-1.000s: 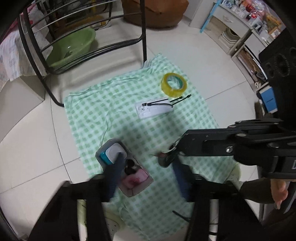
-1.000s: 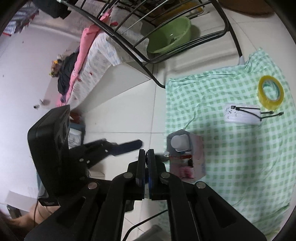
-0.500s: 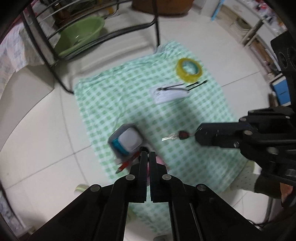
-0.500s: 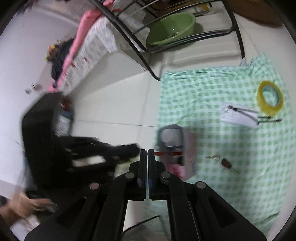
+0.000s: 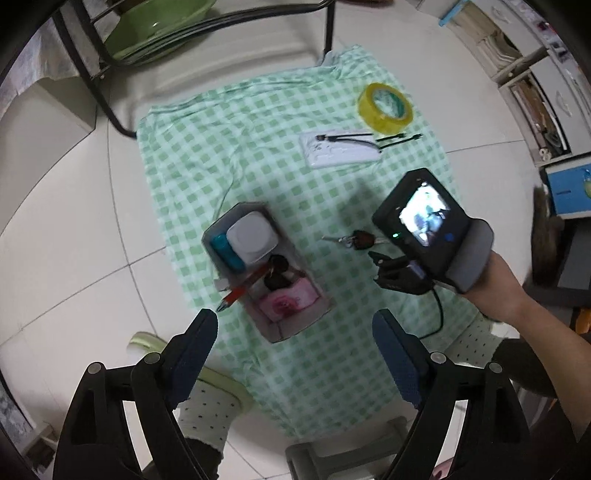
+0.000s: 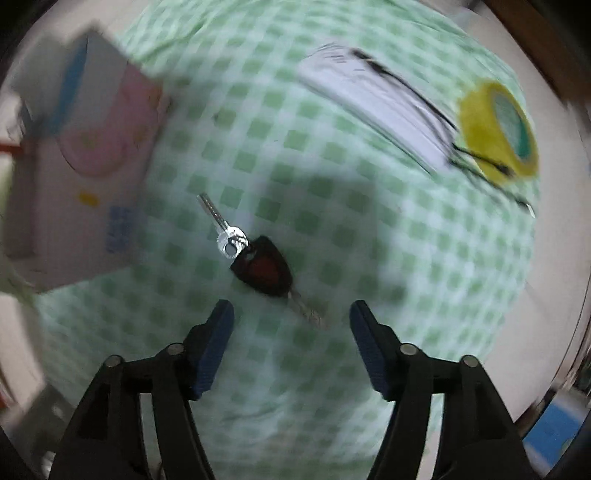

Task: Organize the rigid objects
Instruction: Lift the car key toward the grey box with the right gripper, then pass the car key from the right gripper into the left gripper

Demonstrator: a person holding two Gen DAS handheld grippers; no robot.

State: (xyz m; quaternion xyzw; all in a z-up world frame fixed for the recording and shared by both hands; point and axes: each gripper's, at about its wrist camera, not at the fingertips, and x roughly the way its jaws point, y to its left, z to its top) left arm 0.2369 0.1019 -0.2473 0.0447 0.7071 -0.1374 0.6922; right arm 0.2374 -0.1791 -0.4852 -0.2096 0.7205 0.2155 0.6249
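A grey organizer box [image 5: 280, 325] stands on the green checked cloth [image 5: 258, 129]; it holds a white and teal item, a red pen [image 5: 242, 290] and dark items. It shows blurred at the left in the right wrist view [image 6: 74, 177]. A car key with a dark red fob [image 6: 262, 267] lies on the cloth right of the box; it also shows in the left wrist view [image 5: 360, 240]. My right gripper [image 6: 291, 345] is open, low over the key. My left gripper [image 5: 293, 349] is open and empty, above the box's near end.
A yellow tape roll [image 5: 384, 107] [image 6: 496, 129], a white flat pack [image 5: 340, 151] and black cable ties [image 5: 399, 138] lie at the cloth's far side. A black metal chair [image 5: 103, 74] over a green basin [image 5: 155, 26] stands beyond. Shelves stand at the right.
Both grippers have opened. The red pen now lies in the box, and the key lies on the cloth. My right gripper has swung down over the key; the left has pulled back.
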